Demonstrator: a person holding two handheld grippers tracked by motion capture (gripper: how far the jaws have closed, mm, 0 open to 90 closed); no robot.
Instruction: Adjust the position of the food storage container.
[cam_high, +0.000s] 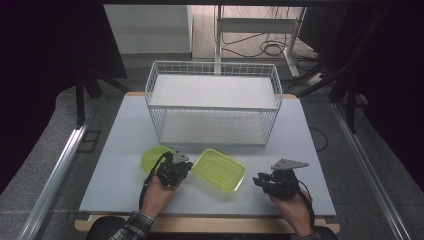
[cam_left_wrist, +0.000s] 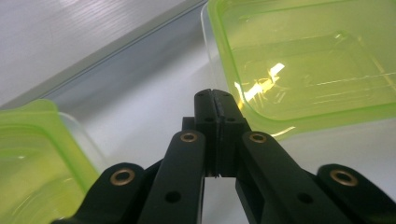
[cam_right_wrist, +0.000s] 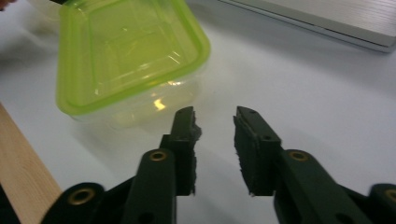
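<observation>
White surface (cam_high: 125, 150) carries a wire basket (cam_high: 214, 102) behind two green containers. Left tongs (cam_high: 181, 167), pressed together and empty, rest between the round container (cam_high: 151, 156) and the rectangular container (cam_high: 218, 170). Right tongs (cam_high: 261, 181) stand apart, near the rectangular one's edge. Seemingly an approach; next, closing on its rim.

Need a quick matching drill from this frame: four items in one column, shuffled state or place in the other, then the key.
Items
1. left gripper
2. right gripper
3. rectangular green-lidded container
4. white wire basket

States or places
A. jaws apart, nothing between them
B. at the far side of the table
C. jaws pressed together, holding nothing
D. on the table between the two grippers

Pairs: 1-C, 2-A, 3-D, 4-B
</observation>
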